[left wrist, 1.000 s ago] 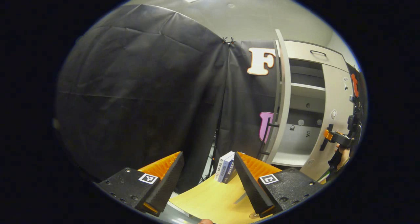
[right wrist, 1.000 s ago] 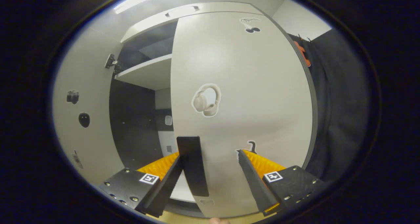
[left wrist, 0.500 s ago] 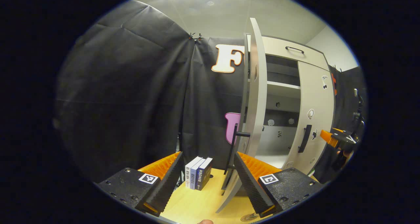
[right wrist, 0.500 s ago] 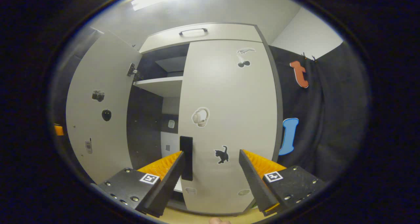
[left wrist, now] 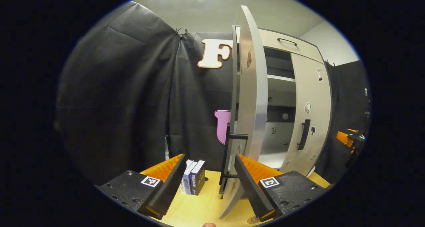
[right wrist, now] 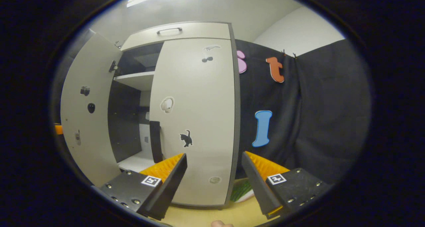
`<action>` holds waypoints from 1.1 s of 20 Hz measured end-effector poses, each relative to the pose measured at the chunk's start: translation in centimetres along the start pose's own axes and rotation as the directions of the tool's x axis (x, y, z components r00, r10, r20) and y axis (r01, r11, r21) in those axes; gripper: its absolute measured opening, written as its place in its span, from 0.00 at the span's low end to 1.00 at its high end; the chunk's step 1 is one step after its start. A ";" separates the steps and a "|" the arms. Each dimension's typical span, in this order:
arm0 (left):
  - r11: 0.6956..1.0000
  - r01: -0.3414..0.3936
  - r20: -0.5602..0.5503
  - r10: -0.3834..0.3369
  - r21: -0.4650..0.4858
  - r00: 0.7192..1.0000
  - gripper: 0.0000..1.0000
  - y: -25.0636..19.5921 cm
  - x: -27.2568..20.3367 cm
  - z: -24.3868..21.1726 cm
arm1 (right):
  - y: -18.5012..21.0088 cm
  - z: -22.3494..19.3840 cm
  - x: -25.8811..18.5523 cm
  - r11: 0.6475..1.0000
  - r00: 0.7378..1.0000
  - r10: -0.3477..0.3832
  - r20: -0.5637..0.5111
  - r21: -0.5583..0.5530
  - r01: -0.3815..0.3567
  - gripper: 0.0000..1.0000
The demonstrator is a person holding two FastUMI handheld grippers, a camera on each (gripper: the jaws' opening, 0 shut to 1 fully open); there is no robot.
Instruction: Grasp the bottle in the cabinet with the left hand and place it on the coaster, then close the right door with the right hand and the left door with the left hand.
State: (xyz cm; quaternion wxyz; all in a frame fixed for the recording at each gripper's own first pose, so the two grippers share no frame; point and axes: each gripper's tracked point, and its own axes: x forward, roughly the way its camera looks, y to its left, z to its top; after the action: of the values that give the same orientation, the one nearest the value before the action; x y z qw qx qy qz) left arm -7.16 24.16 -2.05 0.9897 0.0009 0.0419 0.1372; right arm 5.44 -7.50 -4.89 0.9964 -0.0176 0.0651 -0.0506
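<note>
In the left gripper view my left gripper [left wrist: 209,183] is open with nothing between its fingers. Just beyond it the cabinet's left door [left wrist: 250,97] stands open, seen edge-on, its black handle [left wrist: 228,154] close to the right-hand finger. The right door [left wrist: 310,110] is shut. In the right gripper view my right gripper [right wrist: 214,180] is open and held back from the shut right door [right wrist: 196,114], whose black handle [right wrist: 155,140] lies up and to the left. The open left door [right wrist: 83,114] shows beside the cabinet's dark inside [right wrist: 127,120]. My right gripper [left wrist: 348,139] also appears far right.
Several upright books [left wrist: 193,177] stand on the wooden table [left wrist: 202,203] left of the open door. A small round disc [left wrist: 253,219] lies by the table's near edge. A green and white object [right wrist: 240,190] sits right of the cabinet's foot. A drawer [right wrist: 176,32] tops the cabinet.
The right gripper has drawn back and to the right from the right door, which is now shut. The left gripper has swung towards the open left door, bringing its handle close.
</note>
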 end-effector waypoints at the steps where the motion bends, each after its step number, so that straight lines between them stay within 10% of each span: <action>1: 1.000 0.017 -0.003 -0.017 -0.011 1.000 0.93 -0.4 0.1 0.0 | -0.3 -0.1 -0.3 1.000 1.000 -0.009 -0.005 0.007 0.009 1.00; 22: 0.926 0.368 -0.021 -0.371 -0.081 0.928 0.84 -13.5 4.1 -1.1 | -8.0 -1.6 -4.0 0.982 0.984 -0.172 -0.044 0.075 0.175 1.00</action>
State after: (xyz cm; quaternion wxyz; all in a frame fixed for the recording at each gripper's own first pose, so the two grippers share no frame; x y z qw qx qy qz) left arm 0.30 12.26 -3.62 0.9962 -0.0469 0.0540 -0.0503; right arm 0.51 -15.10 -5.66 0.9868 0.0169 0.0797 -0.1401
